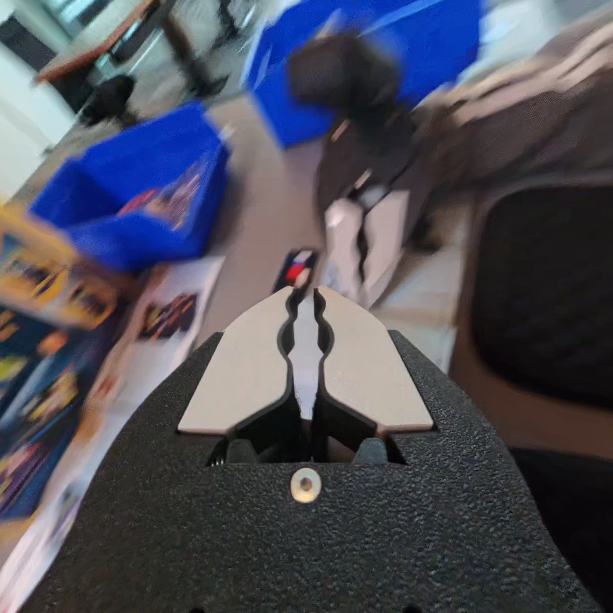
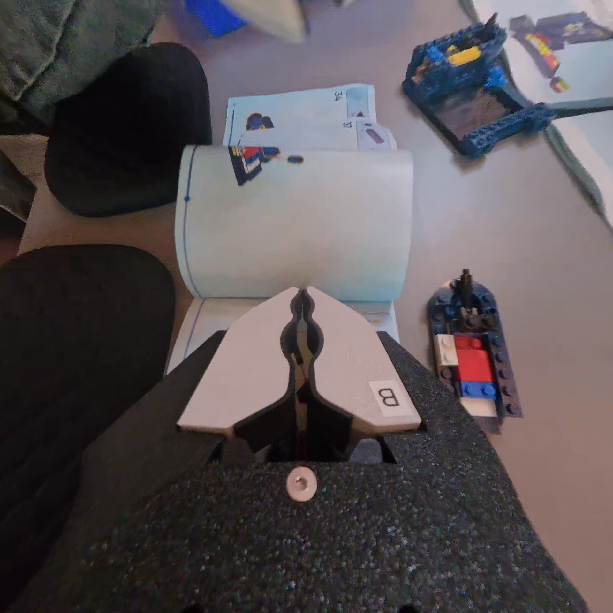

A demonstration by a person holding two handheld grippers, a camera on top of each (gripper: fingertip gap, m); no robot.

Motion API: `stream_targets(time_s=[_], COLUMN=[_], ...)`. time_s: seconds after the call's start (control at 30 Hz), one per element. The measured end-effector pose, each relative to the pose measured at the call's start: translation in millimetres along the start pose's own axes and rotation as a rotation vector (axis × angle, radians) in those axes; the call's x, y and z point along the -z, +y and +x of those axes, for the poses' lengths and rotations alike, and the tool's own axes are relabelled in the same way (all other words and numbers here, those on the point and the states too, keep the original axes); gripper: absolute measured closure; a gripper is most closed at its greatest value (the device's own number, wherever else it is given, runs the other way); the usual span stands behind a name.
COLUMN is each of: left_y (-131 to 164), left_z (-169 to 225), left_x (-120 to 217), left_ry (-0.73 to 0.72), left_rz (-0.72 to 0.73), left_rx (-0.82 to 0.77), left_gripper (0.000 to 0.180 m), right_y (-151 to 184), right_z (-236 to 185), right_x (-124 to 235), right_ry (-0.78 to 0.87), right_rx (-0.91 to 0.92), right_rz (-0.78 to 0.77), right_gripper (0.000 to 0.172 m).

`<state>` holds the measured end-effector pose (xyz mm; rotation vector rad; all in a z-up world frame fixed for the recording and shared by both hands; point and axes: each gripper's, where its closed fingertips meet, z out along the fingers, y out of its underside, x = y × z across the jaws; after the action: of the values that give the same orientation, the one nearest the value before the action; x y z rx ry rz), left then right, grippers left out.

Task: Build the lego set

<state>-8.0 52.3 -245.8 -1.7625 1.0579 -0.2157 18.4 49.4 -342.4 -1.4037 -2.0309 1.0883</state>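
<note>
Right gripper (image 2: 302, 292) pinched on curled booklet page (image 2: 295, 229); brick boat (image 2: 471, 358) just beside. Left gripper (image 1: 303, 292) slightly parted, holding nothing.

Blue bins (image 1: 142, 185), person (image 1: 358, 139) bkgd; dark cushions (image 2: 129, 129) nr booklet (image 2: 295, 219).
</note>
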Motion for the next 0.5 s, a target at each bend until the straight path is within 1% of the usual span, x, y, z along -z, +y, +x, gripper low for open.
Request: stream_targets(time_s=[0.03,0.07,0.13,0.17,0.23,0.27,0.33,0.37,0.43,0.5], left_y=[-11.6,-12.4,9.7,25.0,53.4,65.5,91.0,89.4,95.8,97.4], left_z=[21.5,41.1,66.5,69.1,61.3,57.9,60.5,61.5,60.9,60.3], left_x=[-13.3,-26.9,-47.3,-53.1,-56.5,-53.6,-42.5,-41.1,-32.7,-30.5], left_ry=[0.078,0.138,0.197,0.193,0.159,0.164,0.233,0.251,0.283,0.297], left_rz=[0.034,0.006,-0.158,-0.25,-0.403,-0.46,-0.581,-0.545,-0.567,-0.548], left_rx=[-0.012,-0.047,-0.176,-0.222,-0.239,-0.217,-0.124,-0.066,0.015,0.055], left_gripper=[0.172,0.173,0.172,0.172,0.173,0.175,0.178,0.179,0.179,0.18], right_y=[3.9,7.8,2.4,3.5,5.7,4.9,5.7,6.1,6.8,5.9], right_z=[-2.3,-2.2,-2.8,-3.0,-2.7,-3.0,-2.9,-2.8,-2.4,-2.4], right_x=[-7.0,-11.5,-13.4,-14.0,-14.5,-14.0,-13.0,-12.4,-10.9,-9.3], right_ry=[-0.012,-0.005,0.013,0.019,0.024,0.017,-0.003,-0.014,-0.029,-0.034], right_rx=[-0.004,0.001,0.021,0.032,0.035,0.03,-0.004,-0.023,-0.053,-0.065], right_rz=[-0.026,-0.069,-0.045,-0.053,-0.067,-0.06,-0.058,-0.057,-0.054,-0.042], right_gripper=[0.172,0.172,0.172,0.172,0.172,0.172,0.172,0.172,0.172,0.171])
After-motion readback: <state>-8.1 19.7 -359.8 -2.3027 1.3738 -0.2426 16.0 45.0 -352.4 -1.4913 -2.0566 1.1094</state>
